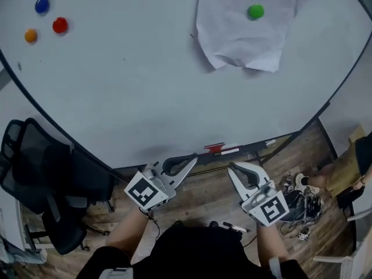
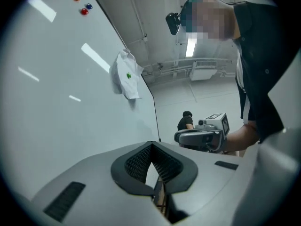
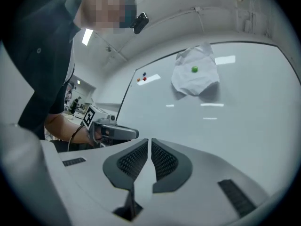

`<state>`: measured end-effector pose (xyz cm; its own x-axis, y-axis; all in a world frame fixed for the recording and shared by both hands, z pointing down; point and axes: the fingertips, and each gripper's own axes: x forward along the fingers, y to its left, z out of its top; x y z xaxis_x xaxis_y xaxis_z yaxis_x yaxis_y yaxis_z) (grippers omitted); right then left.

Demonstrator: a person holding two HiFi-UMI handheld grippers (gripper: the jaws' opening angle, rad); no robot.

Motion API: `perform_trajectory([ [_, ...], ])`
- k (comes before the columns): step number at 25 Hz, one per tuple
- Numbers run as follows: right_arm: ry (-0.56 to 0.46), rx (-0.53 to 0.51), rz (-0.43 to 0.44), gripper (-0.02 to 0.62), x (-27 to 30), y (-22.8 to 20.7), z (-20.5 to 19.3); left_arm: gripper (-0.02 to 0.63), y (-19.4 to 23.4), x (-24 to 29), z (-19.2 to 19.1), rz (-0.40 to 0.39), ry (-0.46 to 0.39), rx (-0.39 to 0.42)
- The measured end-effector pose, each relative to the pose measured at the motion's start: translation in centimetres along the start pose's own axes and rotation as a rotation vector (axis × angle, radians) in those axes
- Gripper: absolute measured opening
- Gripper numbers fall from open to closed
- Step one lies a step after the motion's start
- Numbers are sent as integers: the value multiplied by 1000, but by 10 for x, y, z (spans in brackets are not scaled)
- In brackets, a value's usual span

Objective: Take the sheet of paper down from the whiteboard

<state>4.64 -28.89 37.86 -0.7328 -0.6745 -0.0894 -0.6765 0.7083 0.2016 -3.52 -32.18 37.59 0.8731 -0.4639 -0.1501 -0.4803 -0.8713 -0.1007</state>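
Observation:
A crumpled white sheet of paper [image 1: 244, 31] hangs at the upper right of the whiteboard [image 1: 133, 86], pinned by a green magnet [image 1: 256, 11]. Both grippers are low, below the board's bottom edge and well short of the sheet. My left gripper [image 1: 193, 159] is shut with nothing in it, and so is my right gripper [image 1: 231, 167]. The left gripper view shows its closed jaws [image 2: 151, 147] with the paper [image 2: 126, 79] far ahead. The right gripper view shows its closed jaws [image 3: 149, 142] below the paper [image 3: 195, 79] and the magnet [image 3: 194, 69].
Blue [image 1: 42, 4], red [image 1: 60, 25] and orange [image 1: 31, 35] magnets sit at the board's upper left. A red marker [image 1: 216, 148] lies on the tray. A black office chair [image 1: 40, 185] stands at the left. Cables and gear [image 1: 299, 199] lie on the floor at the right.

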Motion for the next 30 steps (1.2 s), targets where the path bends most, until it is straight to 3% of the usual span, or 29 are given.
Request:
perform_trajectory([
  [3,-74,-154,23,20,-1,-34,54,11,15,17,55,81,-35,129],
  [8,-132,-561,21,20,25,-83,148,11,44,32,172,212,-87,365],
  [12,-191,-775,-33,20,48,-107,225,11,54,40,252,286,-61,544],
  [16,-241,-815,-47,21,66,-116,280,12,62,56,304,331,-12,692],
  [19,-216,-887,-41,39,80,-117,297,12,62,66,332,355,4,787],
  [21,-199,-921,-30,114,87,-120,303,13,63,72,345,368,16,811],
  [30,-63,-898,-77,167,122,-159,280,34,86,94,382,394,46,845],
])
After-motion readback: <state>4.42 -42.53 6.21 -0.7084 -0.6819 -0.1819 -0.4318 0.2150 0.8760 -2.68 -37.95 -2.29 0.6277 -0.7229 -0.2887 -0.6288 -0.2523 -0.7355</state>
